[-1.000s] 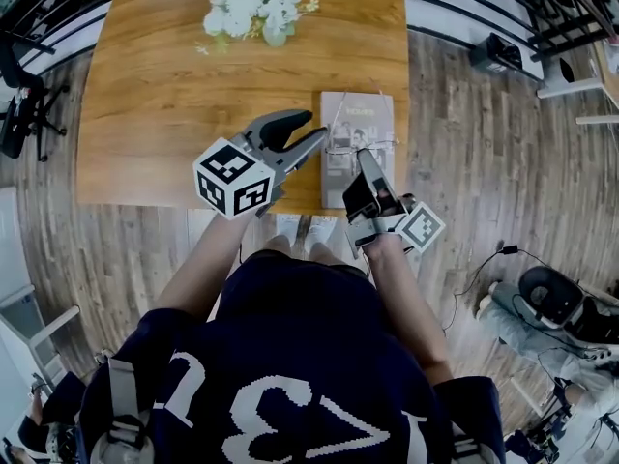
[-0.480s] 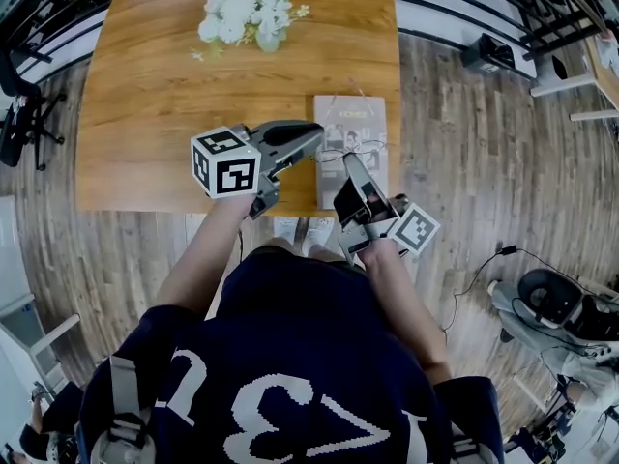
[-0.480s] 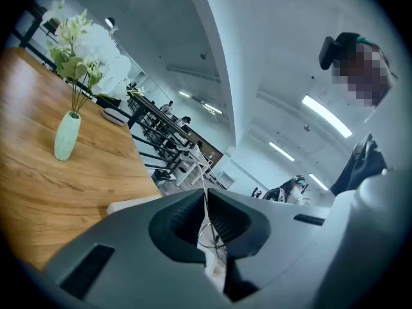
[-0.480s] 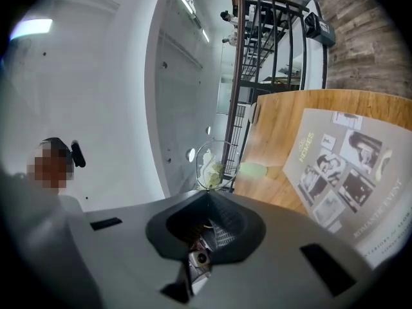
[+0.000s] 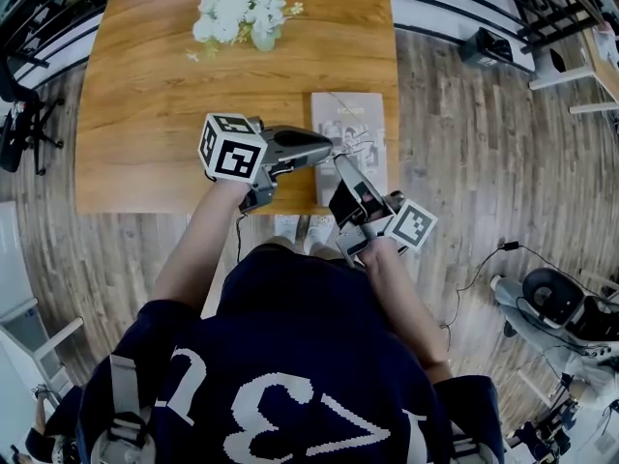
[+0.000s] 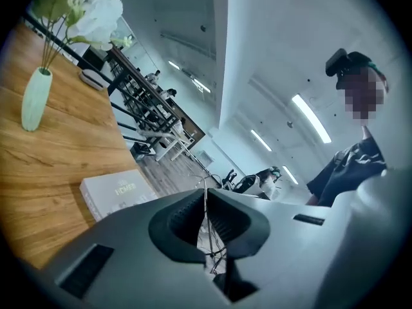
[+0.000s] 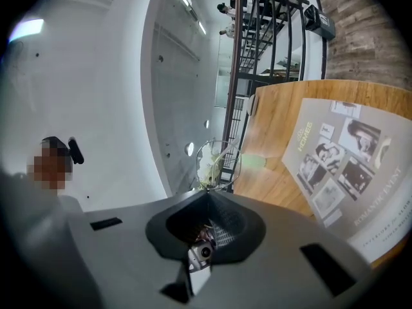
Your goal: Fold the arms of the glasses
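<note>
Thin wire-framed glasses (image 5: 354,149) hang just above a magazine (image 5: 360,114) near the wooden table's (image 5: 145,114) front edge, between my two grippers. My left gripper (image 5: 329,145) reaches in from the left, and its jaws are shut on a thin wire arm of the glasses (image 6: 206,201). From the front my right gripper (image 5: 339,160) points up and away, shut on the frame. One round lens rim (image 7: 217,163) sticks out past its tips. The grippers' tips nearly meet.
A pale vase of white flowers (image 5: 242,13) stands at the table's far side. The magazine (image 7: 347,166) lies flat at the table's right front corner. Wood floor lies beyond the table's right edge, with dark railings (image 7: 277,37) further off.
My left gripper's jaws went from wide open to shut, and it rolled and moved right to the glasses. The right gripper with the glasses shifted slightly left and up.
</note>
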{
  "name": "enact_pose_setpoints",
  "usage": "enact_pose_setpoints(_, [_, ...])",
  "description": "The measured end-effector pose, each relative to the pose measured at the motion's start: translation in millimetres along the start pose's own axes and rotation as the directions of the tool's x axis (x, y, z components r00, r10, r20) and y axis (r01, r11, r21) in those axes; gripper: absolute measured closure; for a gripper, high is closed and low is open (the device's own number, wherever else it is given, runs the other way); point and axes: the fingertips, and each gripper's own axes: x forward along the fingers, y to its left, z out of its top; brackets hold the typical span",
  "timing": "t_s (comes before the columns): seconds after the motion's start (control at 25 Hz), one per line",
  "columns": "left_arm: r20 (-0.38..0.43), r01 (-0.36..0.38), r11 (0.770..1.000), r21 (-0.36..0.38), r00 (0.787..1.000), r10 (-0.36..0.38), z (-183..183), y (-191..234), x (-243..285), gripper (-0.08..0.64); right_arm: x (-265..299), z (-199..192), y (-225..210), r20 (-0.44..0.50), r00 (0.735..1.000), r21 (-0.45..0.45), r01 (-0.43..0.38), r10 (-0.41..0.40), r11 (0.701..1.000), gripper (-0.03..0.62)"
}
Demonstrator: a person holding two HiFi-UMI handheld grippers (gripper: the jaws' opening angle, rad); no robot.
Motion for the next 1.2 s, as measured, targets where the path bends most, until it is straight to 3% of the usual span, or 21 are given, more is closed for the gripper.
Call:
enact_pose_setpoints(0.08, [0.054, -0.068, 0.997, 0.037, 0.996, 0.066, 9, 9, -5, 0.517, -1, 0, -1, 0.002, 1.000, 0.001, 0.005, -0.005, 1.000, 0.566])
enact_pose_setpoints(0.16, [0.108, -0.153, 0.986, 0.061, 0.983, 0.146, 20, 21, -12, 0.442, -2, 1, -1, 0.003, 1.000, -0.001, 0.006, -0.006, 1.000, 0.566])
enact_pose_setpoints(0.24, [0.123, -0.190, 0.979, 0.074, 0.976, 0.180, 27, 27, -16, 0.414, -2, 1, -1, 0.006, 1.000, -0.003, 0.006, -0.006, 1.000, 0.566])
enact_pose_setpoints(0.36, [0.081, -0.132, 0.989, 0.069, 0.989, 0.127, 26, 23, -10, 0.415, -3, 2, -2, 0.010, 1.000, -0.002, 0.010, -0.010, 1.000, 0.566])
enact_pose_setpoints(0.52, [0.032, -0.060, 0.997, 0.054, 0.998, 0.058, 19, 13, 3, 0.517, -2, 2, -3, 0.000, 1.000, -0.009, 0.017, -0.017, 1.000, 0.566])
enact_pose_setpoints(0.68, [-0.031, 0.007, 0.999, 0.039, 1.000, -0.006, 6, 2, 17, 0.529, -3, 1, -3, -0.007, 1.000, -0.007, 0.022, -0.022, 1.000, 0.566])
enact_pose_setpoints(0.8, [-0.057, -0.014, 0.997, 0.076, 0.998, 0.018, 1, 3, 18, 0.513, -4, 0, -3, -0.007, 1.000, -0.002, 0.026, -0.026, 1.000, 0.566])
enact_pose_setpoints(0.92, [-0.009, -0.085, 0.991, 0.102, 0.996, 0.086, 9, 13, 8, 0.422, -4, 0, -4, -0.007, 1.000, -0.004, 0.028, -0.028, 1.000, 0.566])
enact_pose_setpoints(1.08, [0.060, -0.098, 0.993, 0.063, 0.994, 0.094, 19, 18, -3, 0.424, -5, -1, -5, -0.011, 1.000, -0.007, 0.029, -0.029, 1.000, 0.566])
enact_pose_setpoints(1.2, [0.026, -0.064, 0.997, 0.046, 0.998, 0.063, 12, 14, 1, 0.508, -4, -3, -4, -0.014, 1.000, -0.004, 0.024, -0.024, 1.000, 0.566])
